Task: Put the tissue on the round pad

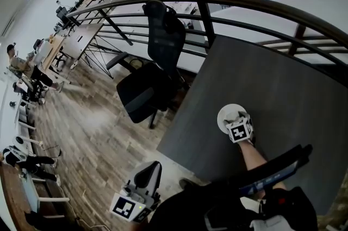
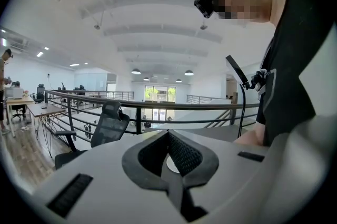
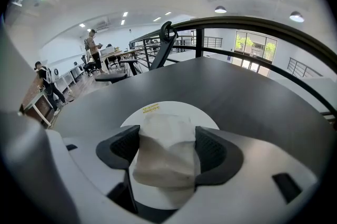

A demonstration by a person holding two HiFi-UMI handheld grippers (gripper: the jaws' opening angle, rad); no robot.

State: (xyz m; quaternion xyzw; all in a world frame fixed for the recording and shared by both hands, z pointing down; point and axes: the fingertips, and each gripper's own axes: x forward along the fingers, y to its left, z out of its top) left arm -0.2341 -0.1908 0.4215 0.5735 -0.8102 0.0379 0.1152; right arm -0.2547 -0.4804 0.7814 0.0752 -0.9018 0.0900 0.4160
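In the right gripper view, a pale folded tissue (image 3: 166, 154) sits between the dark pads of my right gripper (image 3: 167, 148), which is shut on it. It hangs just above a white round pad (image 3: 176, 110) on the dark grey table (image 3: 258, 96). From the head view, the right gripper (image 1: 235, 117) hovers over the round pad (image 1: 223, 116) near the table's near-left part. My left gripper (image 1: 147, 171) is held low, off the table's near-left corner. Its jaws (image 2: 168, 136) meet at the tips, with nothing between them.
A black office chair (image 1: 155, 69) stands off the table's left side. A dark curved railing (image 1: 217, 0) runs behind the table's far edge. Wooden floor (image 1: 92, 132) lies to the left, with desks and people farther off. The person's arm (image 1: 253, 156) reaches over the table's near edge.
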